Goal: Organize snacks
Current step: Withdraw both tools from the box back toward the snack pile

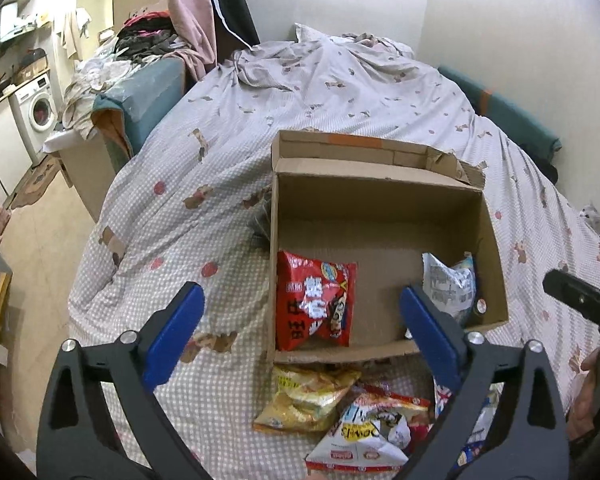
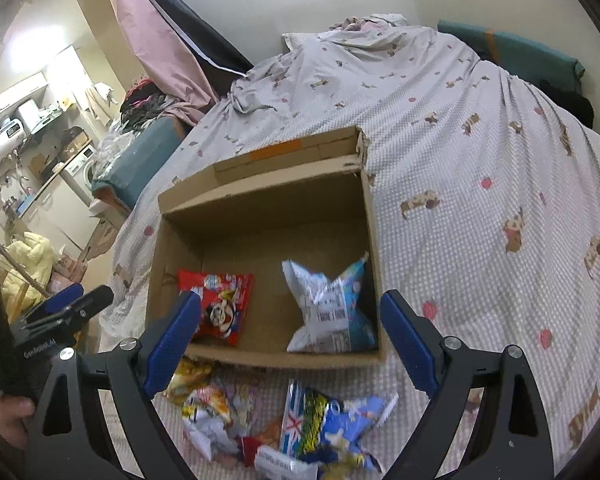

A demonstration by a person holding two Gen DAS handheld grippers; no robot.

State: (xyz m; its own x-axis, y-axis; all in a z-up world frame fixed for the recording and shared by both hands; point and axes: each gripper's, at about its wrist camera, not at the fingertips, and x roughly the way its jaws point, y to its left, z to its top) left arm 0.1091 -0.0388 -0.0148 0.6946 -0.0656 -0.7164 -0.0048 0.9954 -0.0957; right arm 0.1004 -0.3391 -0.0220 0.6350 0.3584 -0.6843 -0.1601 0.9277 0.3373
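Note:
An open cardboard box [image 1: 380, 196] [image 2: 260, 200] lies on the bed. Inside it lie a red snack bag [image 1: 316, 304] [image 2: 220, 304] at the left and a white-and-blue snack bag [image 1: 450, 284] [image 2: 332, 308] at the right. Several loose snack bags lie in front of the box: a yellow bag [image 1: 306, 396], a white crumpled bag [image 1: 364, 440] and a blue-and-green bag [image 2: 324, 424]. My left gripper [image 1: 300, 320] is open and empty above the box's near edge. My right gripper [image 2: 290, 332] is open and empty above the same edge.
The bed has a dotted sheet with bear prints [image 1: 220, 160] [image 2: 480, 200]. A rumpled blanket [image 1: 320, 56] lies at the far end. A washing machine [image 1: 36, 108] and clutter stand at the left. A teal cushion [image 2: 508, 52] lies by the wall.

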